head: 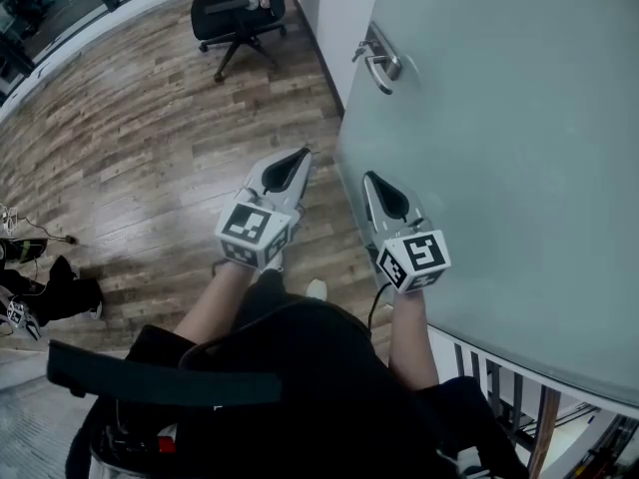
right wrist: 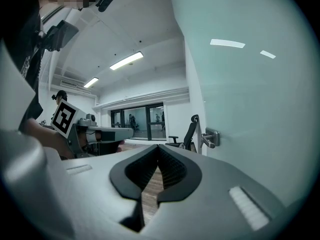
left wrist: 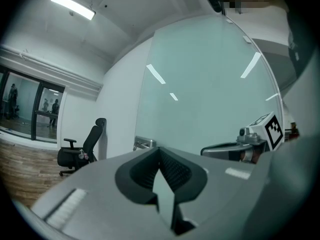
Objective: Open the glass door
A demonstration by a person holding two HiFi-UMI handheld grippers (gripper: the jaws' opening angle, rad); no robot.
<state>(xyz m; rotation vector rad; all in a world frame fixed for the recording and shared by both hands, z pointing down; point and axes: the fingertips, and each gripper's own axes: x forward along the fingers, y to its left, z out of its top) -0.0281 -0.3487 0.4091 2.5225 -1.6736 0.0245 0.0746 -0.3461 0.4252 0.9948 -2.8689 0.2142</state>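
The frosted glass door (head: 499, 118) fills the right side of the head view. Its metal lever handle (head: 377, 60) sits on the door's near face, ahead of both grippers. My left gripper (head: 300, 154) is held out over the wooden floor, left of the door's edge, shut with nothing in it. Close in front of the glass and short of the handle, my right gripper (head: 370, 177) is shut and empty. In the left gripper view the handle (left wrist: 142, 144) shows just above the closed jaw tips (left wrist: 160, 150). In the right gripper view the handle (right wrist: 210, 138) is ahead to the right of the tips (right wrist: 158, 147).
A black office chair (head: 238, 13) stands on the wood floor (head: 150, 148) beyond the handle, by the white wall. Dark gear and cables (head: 40, 287) lie on the floor at the left. Dark-framed glass partitions (right wrist: 137, 119) close off the far side of the room.
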